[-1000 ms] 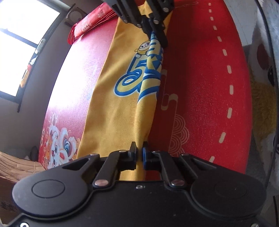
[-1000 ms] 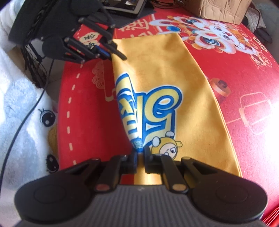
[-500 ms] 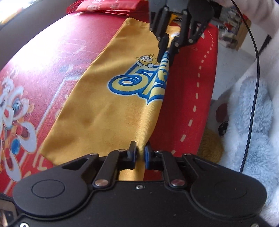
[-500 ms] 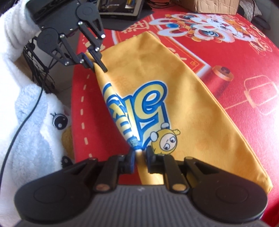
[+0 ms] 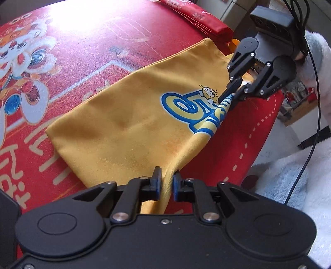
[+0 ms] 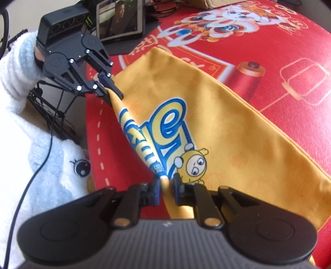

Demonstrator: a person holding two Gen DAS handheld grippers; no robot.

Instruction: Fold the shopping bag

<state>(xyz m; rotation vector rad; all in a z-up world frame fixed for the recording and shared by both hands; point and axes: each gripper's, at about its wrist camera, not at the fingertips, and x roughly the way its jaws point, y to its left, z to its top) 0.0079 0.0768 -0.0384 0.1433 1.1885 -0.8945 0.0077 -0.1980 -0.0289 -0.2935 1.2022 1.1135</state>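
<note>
A yellow shopping bag (image 5: 124, 128) with a blue logo and a cartoon figure lies flat on the red printed table mat (image 5: 72, 41). Its edge nearest the person is raised into a taut ridge between the two grippers. My left gripper (image 5: 166, 184) is shut on one end of that edge. The right gripper (image 5: 228, 98) pinches the other end, by the logo. In the right wrist view, the right gripper (image 6: 165, 186) is shut on the bag (image 6: 238, 128) just below the cartoon figure. The left gripper (image 6: 113, 91) holds the far end.
A folded red bag (image 5: 198, 14) lies at the far side of the mat. A tablet (image 6: 122, 18) stands beyond the table's end, and a wire rack (image 6: 51, 115) sits beside it. The person's fluffy white garment (image 6: 51, 165) and a black cable (image 5: 310, 124) run along the table edge.
Both grippers kept their hold on the bag's edge and swung with it. The left wrist view has turned from looking along the bag to looking across the table, and the raised ridge stays taut.
</note>
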